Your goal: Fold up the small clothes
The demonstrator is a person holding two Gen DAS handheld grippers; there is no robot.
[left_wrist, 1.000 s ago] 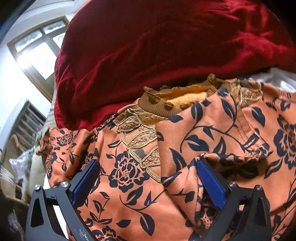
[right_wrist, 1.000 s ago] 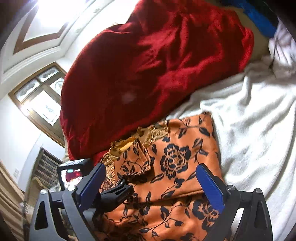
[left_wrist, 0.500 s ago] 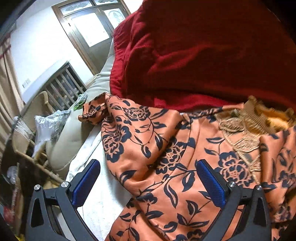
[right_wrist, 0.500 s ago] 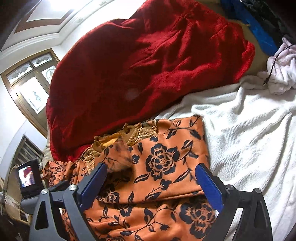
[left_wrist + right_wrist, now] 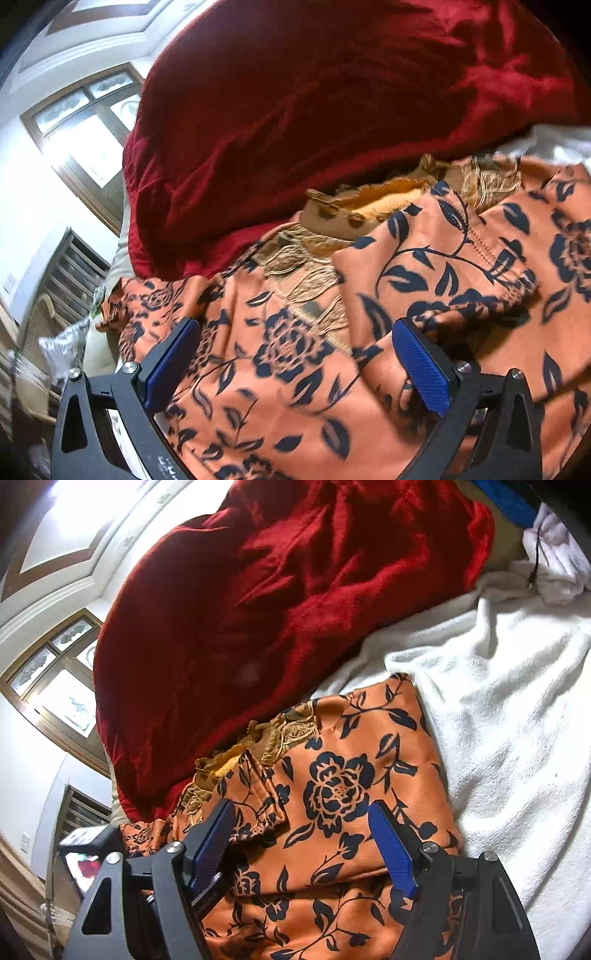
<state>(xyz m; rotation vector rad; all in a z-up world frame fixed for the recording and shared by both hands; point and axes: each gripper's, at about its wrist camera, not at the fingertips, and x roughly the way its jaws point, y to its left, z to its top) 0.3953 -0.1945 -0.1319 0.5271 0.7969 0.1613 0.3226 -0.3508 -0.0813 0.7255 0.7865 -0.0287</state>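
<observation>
In the left wrist view, motion blur is smearing the orange floral garment (image 5: 295,354), so its gold lace trim and fringe near the collar are hard to read. The garment is lying on a white towel (image 5: 550,142), of which only a corner is showing at the upper right, and it is running out of the picture at the bottom and right. A red velvet blanket (image 5: 332,110) is bulging behind it and hiding whatever lies beyond. The left gripper (image 5: 295,369) is tilting down over the cloth with its blue pads wide apart; the fabric is lying between and under them, with no pad pressing on it.

In the right wrist view, the picture is sharper. The garment (image 5: 343,786) is lying folded over on the white towel (image 5: 517,738), its collar tucked against the red blanket (image 5: 277,609). The lower hem is being cut off by the frame. The right gripper (image 5: 301,845) is angling down, its jaws closing, with a fold of the garment between them; whether the pads are touching the cloth is hard to tell. At the lower left, the other gripper's body and small screen are partly hidden behind the left finger
</observation>
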